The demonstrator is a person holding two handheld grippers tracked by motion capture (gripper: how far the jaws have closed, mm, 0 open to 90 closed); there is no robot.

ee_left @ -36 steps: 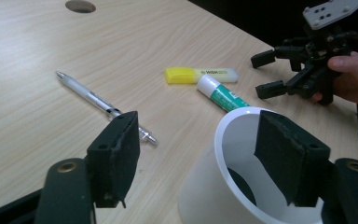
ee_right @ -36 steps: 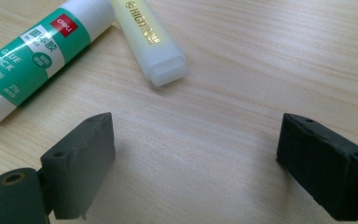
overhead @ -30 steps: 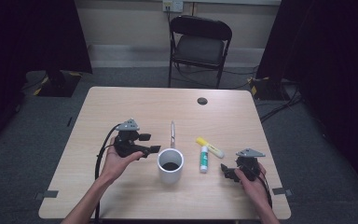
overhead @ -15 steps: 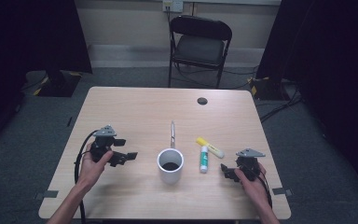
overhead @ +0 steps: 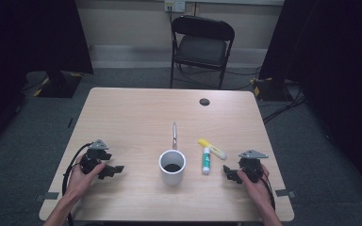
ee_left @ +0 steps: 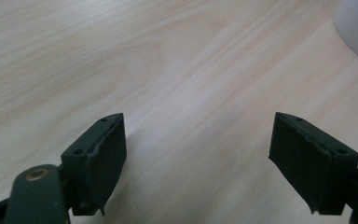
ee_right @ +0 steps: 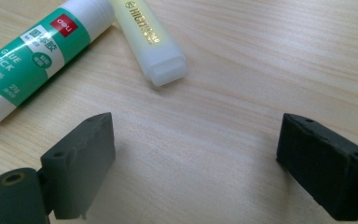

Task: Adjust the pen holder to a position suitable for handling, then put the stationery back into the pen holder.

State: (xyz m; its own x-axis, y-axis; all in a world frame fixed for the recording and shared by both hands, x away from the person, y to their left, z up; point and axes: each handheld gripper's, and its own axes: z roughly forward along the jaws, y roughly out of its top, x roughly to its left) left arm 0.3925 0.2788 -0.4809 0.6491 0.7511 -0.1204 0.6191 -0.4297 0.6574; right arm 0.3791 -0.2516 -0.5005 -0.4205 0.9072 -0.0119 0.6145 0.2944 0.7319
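The glue stick and the yellow highlighter lie touching at their far ends, right of the white cup near the middle of the counter; a pen lies just beyond the cup. The right tool rests low on the counter near its right edge, aimed at the two items, jaws wide apart with nothing between them. The left tool sits well left of the cup, jaws apart and empty; they have just been opening. This looks like a pause between picks, probably loading the cup. The next move would call for the right tool to slide forward, straddle the highlighter's near end and close.
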